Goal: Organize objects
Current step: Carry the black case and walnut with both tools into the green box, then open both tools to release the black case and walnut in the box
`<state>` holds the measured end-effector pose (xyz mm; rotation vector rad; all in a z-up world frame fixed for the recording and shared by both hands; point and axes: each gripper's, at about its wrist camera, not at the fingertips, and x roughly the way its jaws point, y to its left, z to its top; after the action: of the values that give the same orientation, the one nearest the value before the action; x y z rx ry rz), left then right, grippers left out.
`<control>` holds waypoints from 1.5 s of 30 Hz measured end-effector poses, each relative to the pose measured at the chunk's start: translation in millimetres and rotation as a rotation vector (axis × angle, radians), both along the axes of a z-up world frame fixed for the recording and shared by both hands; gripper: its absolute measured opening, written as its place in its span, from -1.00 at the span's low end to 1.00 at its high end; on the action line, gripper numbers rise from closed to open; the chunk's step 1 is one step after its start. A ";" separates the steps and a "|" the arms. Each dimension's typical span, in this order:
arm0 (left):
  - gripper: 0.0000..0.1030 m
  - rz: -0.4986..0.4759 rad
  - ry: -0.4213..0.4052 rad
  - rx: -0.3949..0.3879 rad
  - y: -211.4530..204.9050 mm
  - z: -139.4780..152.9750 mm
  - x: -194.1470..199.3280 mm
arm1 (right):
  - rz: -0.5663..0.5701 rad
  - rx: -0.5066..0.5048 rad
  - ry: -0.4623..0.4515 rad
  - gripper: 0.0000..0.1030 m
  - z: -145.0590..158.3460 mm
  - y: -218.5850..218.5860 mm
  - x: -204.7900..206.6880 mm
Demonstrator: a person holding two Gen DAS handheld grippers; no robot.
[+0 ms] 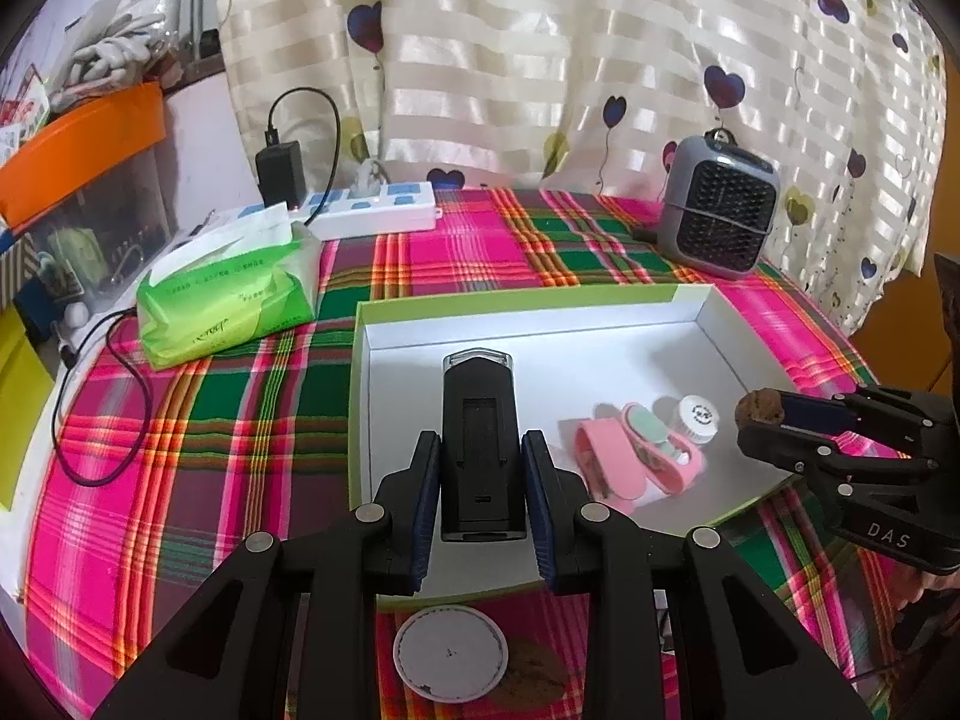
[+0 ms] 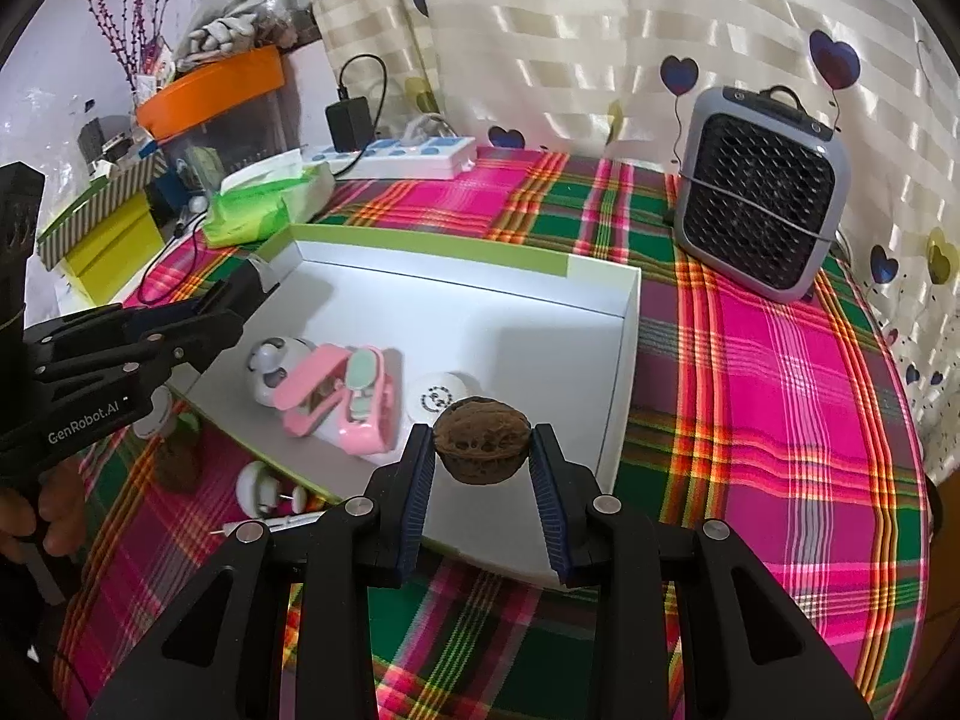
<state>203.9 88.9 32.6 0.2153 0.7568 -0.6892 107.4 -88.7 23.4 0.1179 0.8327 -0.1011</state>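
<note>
The left gripper (image 1: 480, 462) is clamped on a black device (image 1: 479, 444) that juts forward past its jaws over the white tray (image 1: 540, 324), while the right gripper (image 2: 482, 450) pinches a walnut (image 2: 482, 439) between its fingertips above the tray's near edge.

My left wrist camera looks close over the white box (image 1: 540, 324) toward the curtain (image 1: 540, 60); my right one views the same box from its right side.
</note>
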 end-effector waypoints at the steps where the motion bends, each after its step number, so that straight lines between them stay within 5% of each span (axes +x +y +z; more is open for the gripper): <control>1: -0.51 -0.001 0.003 0.004 -0.9 -1.2 0.5 | -0.001 0.001 0.006 -0.34 -1.3 -0.6 0.8; 22: -0.51 -0.009 0.034 0.009 -4.2 -8.8 10.7 | 0.016 0.017 0.006 -0.34 -6.8 2.4 8.8; 45: -0.51 -0.015 -0.014 -0.025 11.0 14.0 -27.3 | 0.063 -0.013 -0.116 -0.33 21.9 42.1 -23.6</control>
<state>176.6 99.9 46.6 0.2032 0.7337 -0.7104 83.8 -46.6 45.3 0.0841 0.7196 -0.0401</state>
